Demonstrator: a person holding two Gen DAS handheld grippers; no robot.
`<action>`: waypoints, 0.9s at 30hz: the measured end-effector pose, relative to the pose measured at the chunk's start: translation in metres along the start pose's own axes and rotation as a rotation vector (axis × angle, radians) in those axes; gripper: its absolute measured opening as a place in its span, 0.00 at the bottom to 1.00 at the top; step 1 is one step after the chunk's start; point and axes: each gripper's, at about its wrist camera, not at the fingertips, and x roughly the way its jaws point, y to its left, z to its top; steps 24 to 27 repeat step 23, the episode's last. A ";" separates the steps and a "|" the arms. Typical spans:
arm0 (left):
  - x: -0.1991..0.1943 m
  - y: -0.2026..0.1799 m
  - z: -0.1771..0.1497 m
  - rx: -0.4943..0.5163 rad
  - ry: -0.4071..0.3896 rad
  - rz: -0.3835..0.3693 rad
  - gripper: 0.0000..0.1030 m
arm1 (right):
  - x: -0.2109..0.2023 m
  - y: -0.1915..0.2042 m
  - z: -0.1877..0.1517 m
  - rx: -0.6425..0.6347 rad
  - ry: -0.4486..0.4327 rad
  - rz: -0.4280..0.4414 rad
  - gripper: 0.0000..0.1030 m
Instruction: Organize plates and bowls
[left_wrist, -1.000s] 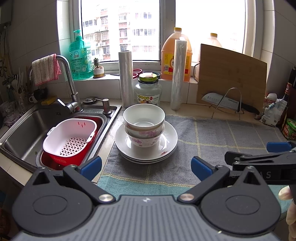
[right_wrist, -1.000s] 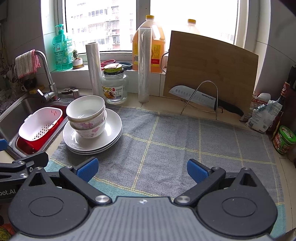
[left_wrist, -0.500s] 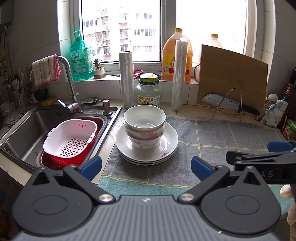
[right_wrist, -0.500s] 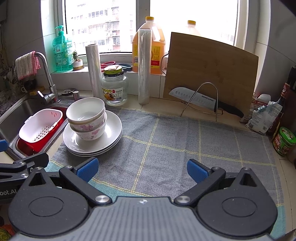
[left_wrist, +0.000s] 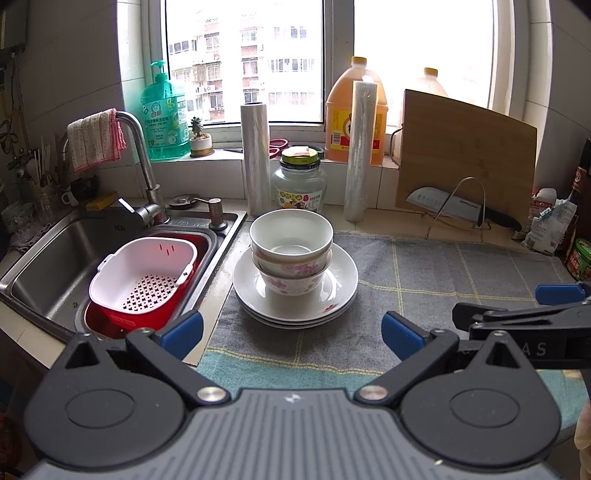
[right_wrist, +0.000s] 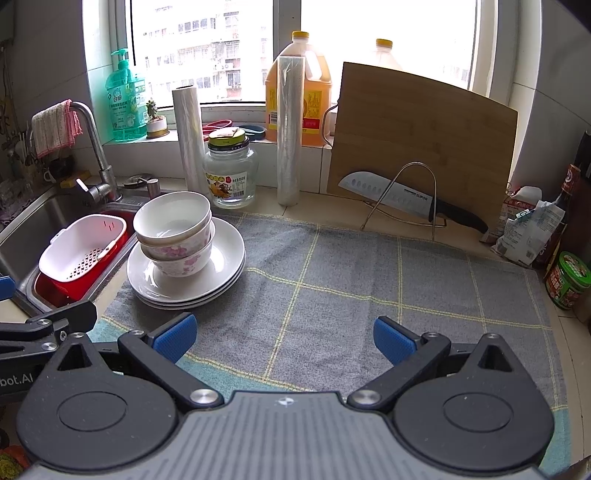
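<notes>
A stack of white bowls (left_wrist: 291, 247), the lower ones with pink flowers, stands on a stack of white plates (left_wrist: 343, 288) at the left end of a grey checked mat. The same bowls (right_wrist: 173, 232) and plates (right_wrist: 225, 258) show at the left in the right wrist view. My left gripper (left_wrist: 291, 334) is open and empty, just short of the plates and centred on them. My right gripper (right_wrist: 282, 338) is open and empty over the mat (right_wrist: 369, 280), to the right of the stack.
A steel sink (left_wrist: 48, 258) with a white colander in a red basin (left_wrist: 142, 273) lies left of the mat. A tap, a glass jar (left_wrist: 299, 182), two film rolls, oil jugs, a cutting board (left_wrist: 465, 155) and a knife on a wire rack line the back.
Both grippers have drawn back slightly and risen a little; the stack looks marginally farther. Nothing was gripped or moved.
</notes>
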 end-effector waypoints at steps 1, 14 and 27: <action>0.000 0.000 0.000 0.001 -0.001 0.000 0.99 | 0.000 0.000 0.000 0.001 -0.001 0.000 1.00; 0.001 -0.001 0.002 0.000 -0.002 -0.004 0.99 | 0.001 -0.001 0.000 -0.007 0.001 -0.005 1.00; 0.002 0.000 0.003 0.001 0.000 -0.002 0.99 | 0.003 0.000 0.002 -0.008 0.004 -0.004 1.00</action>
